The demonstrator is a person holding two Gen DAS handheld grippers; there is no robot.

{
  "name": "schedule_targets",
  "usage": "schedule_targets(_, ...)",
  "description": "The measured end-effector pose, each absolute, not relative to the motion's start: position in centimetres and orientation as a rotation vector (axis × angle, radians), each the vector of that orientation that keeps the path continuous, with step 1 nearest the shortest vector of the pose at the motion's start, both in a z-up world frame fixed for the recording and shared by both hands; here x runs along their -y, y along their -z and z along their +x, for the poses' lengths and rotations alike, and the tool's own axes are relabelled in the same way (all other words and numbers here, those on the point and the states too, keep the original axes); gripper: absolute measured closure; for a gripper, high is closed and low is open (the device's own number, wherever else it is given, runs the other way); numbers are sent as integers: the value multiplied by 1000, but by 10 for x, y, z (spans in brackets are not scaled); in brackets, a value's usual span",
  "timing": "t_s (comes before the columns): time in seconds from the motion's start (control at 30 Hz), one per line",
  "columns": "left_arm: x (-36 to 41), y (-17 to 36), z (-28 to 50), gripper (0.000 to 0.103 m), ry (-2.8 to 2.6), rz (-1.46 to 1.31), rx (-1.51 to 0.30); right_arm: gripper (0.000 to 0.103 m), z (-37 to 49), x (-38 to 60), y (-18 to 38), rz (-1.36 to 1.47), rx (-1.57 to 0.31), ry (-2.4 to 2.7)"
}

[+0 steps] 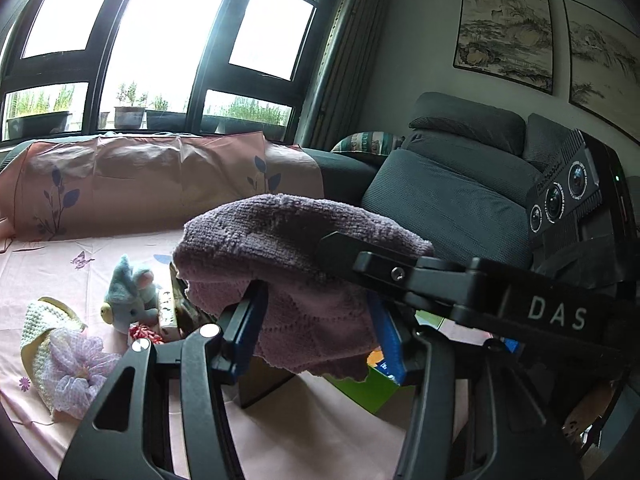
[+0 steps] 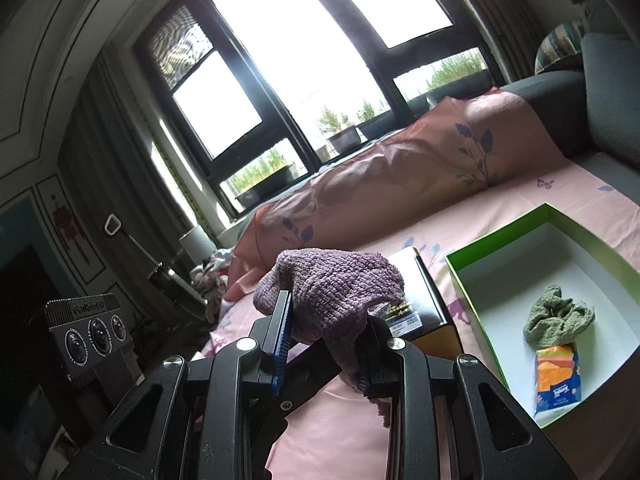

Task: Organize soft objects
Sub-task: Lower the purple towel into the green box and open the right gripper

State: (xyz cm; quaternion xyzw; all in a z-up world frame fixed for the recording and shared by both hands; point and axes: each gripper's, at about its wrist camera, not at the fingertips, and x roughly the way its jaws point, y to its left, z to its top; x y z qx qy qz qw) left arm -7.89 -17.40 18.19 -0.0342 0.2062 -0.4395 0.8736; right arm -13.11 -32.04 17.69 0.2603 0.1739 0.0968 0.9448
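A: Report tool state, nearest first.

B: Both tools hold the purple knitted cloth in the air above the pink sheet. The right gripper has the cloth bunched between its blue-padded fingers, which stand somewhat apart, the fabric filling the gap. The left gripper has its fingers spread wide with the cloth draped over and between them; a firm pinch cannot be confirmed from either view.

A: Containers?

B: The green box, white inside, sits open on the sheet to the right. It contains a crumpled olive-green cloth and, touching it on the near side, an orange tissue pack. A dark box with printed labels stands just beside the green box (partly hidden by the held cloth).

A: Surroundings?

B: Left of the held cloth lie a cream crocheted piece, a lilac mesh scrunchie and a blue plush toy. Bare sheet lies beyond them. Farther back are a grey sofa cushion and the window.
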Motion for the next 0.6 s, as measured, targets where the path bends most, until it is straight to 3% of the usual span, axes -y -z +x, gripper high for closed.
schedule_targets(0.6, 306, -165, -70, 52, 1060, 104, -515, 73, -145, 439, -130, 866, -293, 3)
